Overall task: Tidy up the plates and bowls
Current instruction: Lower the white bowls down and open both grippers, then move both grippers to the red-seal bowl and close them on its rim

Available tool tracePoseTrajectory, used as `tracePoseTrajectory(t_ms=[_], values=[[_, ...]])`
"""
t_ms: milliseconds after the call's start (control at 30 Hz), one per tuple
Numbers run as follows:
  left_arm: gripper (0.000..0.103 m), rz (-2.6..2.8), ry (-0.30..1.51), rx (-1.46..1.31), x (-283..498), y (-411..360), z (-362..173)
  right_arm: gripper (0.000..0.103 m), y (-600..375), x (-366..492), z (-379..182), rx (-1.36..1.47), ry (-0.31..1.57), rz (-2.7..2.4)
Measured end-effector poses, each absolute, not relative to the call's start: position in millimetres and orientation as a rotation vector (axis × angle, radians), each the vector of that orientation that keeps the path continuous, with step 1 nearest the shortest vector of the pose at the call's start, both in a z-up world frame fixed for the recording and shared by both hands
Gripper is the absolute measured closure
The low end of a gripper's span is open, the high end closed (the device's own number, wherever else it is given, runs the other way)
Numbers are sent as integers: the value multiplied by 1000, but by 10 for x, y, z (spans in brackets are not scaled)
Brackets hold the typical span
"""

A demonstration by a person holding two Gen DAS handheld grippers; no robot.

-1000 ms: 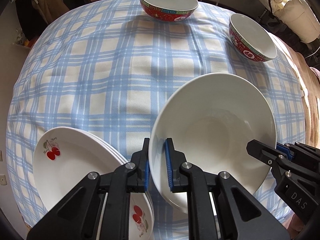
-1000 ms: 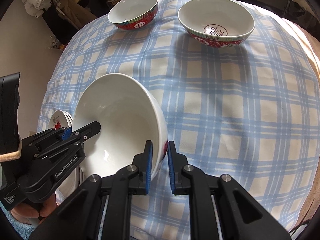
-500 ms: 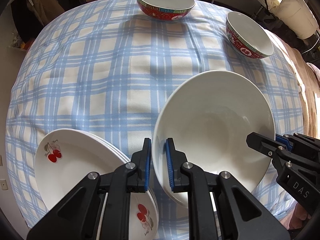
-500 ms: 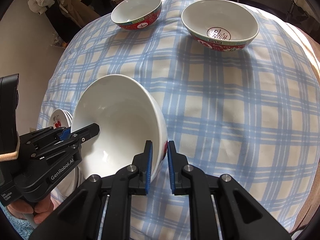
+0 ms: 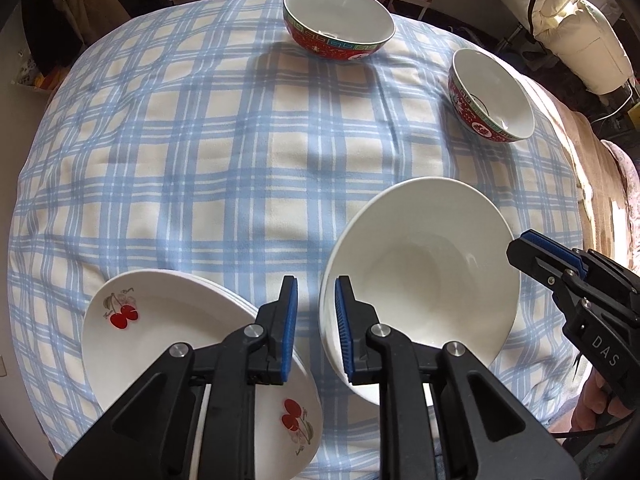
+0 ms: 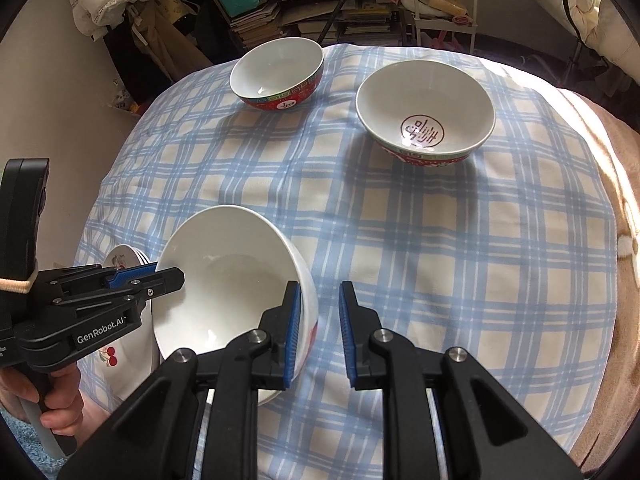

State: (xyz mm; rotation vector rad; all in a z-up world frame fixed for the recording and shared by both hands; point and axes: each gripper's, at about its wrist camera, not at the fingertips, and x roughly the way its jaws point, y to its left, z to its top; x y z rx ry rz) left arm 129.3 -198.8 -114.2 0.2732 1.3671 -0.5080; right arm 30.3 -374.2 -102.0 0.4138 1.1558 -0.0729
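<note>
Two grippers flank the white bowl [image 5: 424, 276], which sits at the near edge of the checked cloth [image 5: 240, 160], a bit tilted. Both sets of jaws are opening. The left gripper [image 5: 316, 328] straddles the bowl's left rim, with daylight between its blue pads and the rim. The right gripper [image 6: 319, 328] has the right rim between its jaws too; whether its inner pad touches the wall is hard to tell.

Just left of the bowl is a stack of cherry plates [image 5: 168, 336], glossy white, partly hidden by the left gripper's arms. In the right view the stack is mostly hidden behind the bowl and the other gripper.

Far side has two red-patterned bowls: the far bowl [image 5: 338, 24] and the right bowl [image 5: 492, 96]. Only the right view shows the red seal inside the right one, plus a hand [image 6: 52, 400] on a handle. Clutter behind is too dim to read.
</note>
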Motion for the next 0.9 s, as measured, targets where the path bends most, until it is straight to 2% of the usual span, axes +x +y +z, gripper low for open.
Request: tracePoseTrajectory(t_ms=[233, 267, 300, 333, 367, 400, 433, 467, 500, 533, 633, 900], values=[[74, -520, 1308, 310, 1345, -2077, -822, 80, -3800, 328, -910, 374, 1124, -113], [70, -519, 1304, 313, 1384, -2097, -791, 75, -3834, 331, -879, 361, 1114, -134], [64, -521, 1295, 316, 1413, -2126, -759, 61, -3875, 340, -853, 356, 1106, -152], [60, -521, 1279, 323, 1447, -2177, -726, 53, -3931, 353, -822, 359, 1096, -168], [51, -520, 1259, 327, 1477, -2225, -683, 46, -4001, 372, -790, 367, 1083, -183], [43, -520, 1239, 329, 1517, -2281, -646, 46, -4069, 389, -756, 378, 1068, -197], [39, -525, 1224, 332, 1549, -2344, -621, 45, -4143, 412, -722, 389, 1056, -211], [29, -530, 1216, 335, 1586, -2406, -601, 44, -4220, 435, -688, 399, 1046, -222], [18, -531, 1214, 337, 1628, -2473, -596, 38, -4296, 460, -658, 411, 1032, -236], [14, -522, 1209, 338, 1669, -2534, -586, 29, -4370, 487, -632, 423, 1021, -253], [13, -486, 1182, 350, 1787, -2700, -574, 14, -4574, 565, -599, 472, 1010, -290], [13, -521, 1220, 313, 2121, -3062, -710, 13, -4943, 779, -745, 564, 1034, -321]])
